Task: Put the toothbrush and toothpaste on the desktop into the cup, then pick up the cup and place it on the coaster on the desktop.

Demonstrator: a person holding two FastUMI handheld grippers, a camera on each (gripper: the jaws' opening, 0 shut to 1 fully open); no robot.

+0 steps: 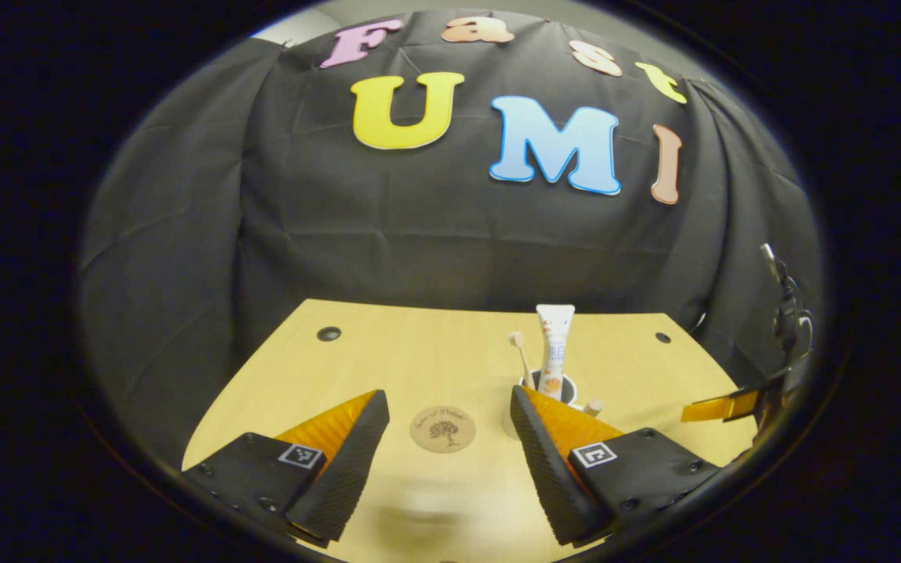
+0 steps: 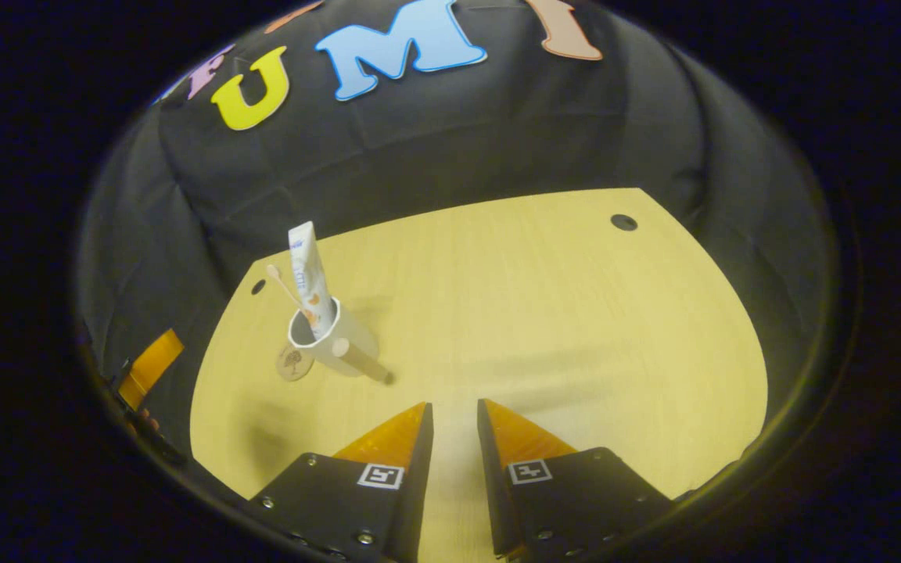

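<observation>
A white cup [image 2: 337, 338] with a wooden handle [image 2: 363, 362] stands upright on the pale wooden table [image 2: 544, 313]. A toothpaste tube [image 2: 310, 270] and a toothbrush [image 2: 281, 285] stick up out of it. A round wooden coaster [image 2: 293, 363] lies flat just beside the cup. In the left gripper view the coaster [image 1: 443, 429] lies between my wide-open fingers, and the cup [image 1: 558, 386] peeks over the right finger with the toothpaste [image 1: 554, 344] and toothbrush [image 1: 520, 353] in it. My left gripper [image 1: 447, 395] holds nothing. My right gripper [image 2: 454, 405] hovers apart from the cup, its fingers a narrow gap apart, holding nothing.
One finger of the right gripper [image 1: 720, 407] reaches in from the right edge of the left gripper view. Small dark holes [image 1: 328, 333] [image 2: 623, 222] mark the table's far corners. The black cloth wall closes off the back of the table.
</observation>
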